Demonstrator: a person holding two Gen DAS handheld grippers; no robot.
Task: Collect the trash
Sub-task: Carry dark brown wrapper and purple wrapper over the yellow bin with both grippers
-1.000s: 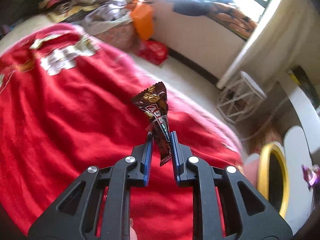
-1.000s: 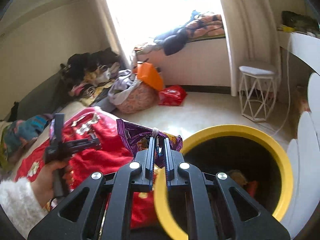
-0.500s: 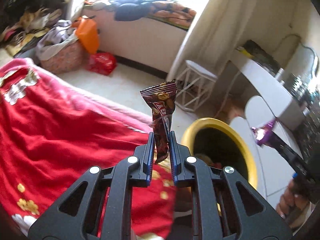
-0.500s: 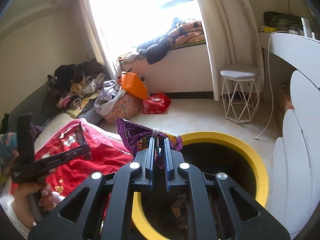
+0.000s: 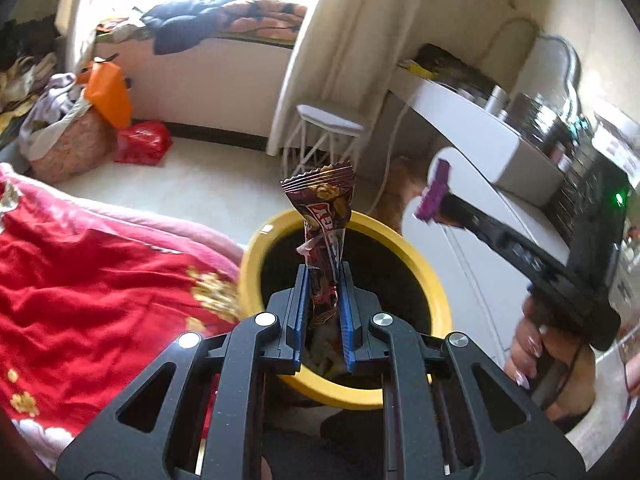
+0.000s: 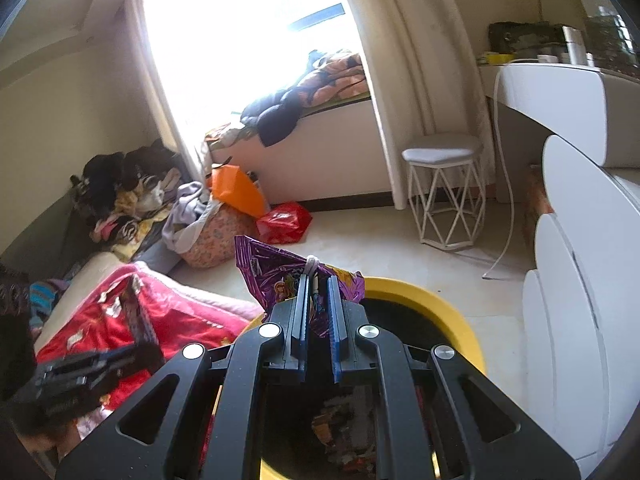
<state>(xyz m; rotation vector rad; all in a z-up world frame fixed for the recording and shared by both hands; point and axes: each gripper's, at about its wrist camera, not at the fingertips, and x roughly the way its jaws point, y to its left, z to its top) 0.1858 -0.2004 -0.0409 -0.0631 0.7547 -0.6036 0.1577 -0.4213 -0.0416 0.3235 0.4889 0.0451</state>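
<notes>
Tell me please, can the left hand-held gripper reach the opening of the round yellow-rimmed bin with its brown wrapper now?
Probably yes. The left hand-held gripper, shut on the brown candy wrapper, looks to be over the round yellow-rimmed bin, and nothing blocks the dark opening.

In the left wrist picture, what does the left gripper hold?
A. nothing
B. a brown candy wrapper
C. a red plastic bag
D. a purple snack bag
B: the left gripper is shut on a brown wrapper that stands up between its pads, above the yellow bin.
</notes>
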